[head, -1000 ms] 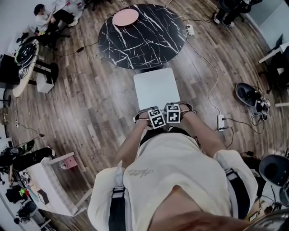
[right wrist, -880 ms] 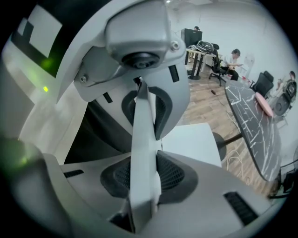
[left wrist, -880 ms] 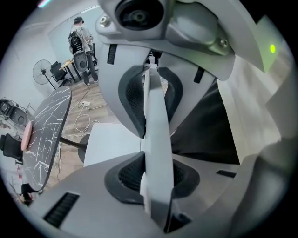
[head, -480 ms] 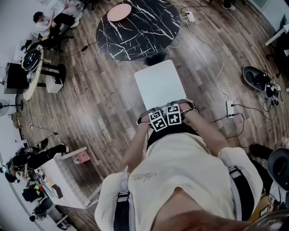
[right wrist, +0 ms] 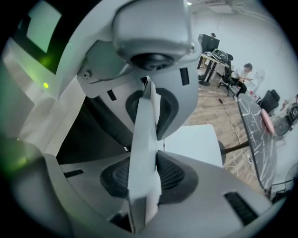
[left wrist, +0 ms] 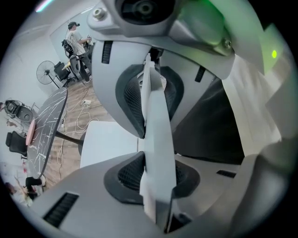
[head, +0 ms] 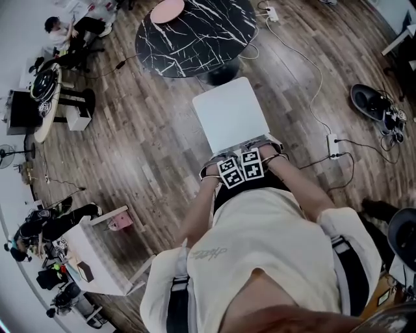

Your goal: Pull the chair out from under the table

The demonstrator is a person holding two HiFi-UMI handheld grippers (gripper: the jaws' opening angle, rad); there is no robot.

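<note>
The left gripper is clamped on the thin white back of the chair, a pad pressed to each face. The right gripper pinches the same back just beside it (the two sit side by side). The seat stands on the wood floor, its far edge near the black marble table.

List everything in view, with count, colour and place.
chair: one, white, on the floor between table and person
round table: one, black marble with white veins, top of head view
disc: one, pink, on the table
power strips: two, white, on the floor, one right of the chair, one by the table
floor: brown wood planks
seated person: one, top left
desk: one, white, lower left
left tool: one, grey, clamped on the chair's backrest
right tool: one, grey, clamped on the same backrest
</note>
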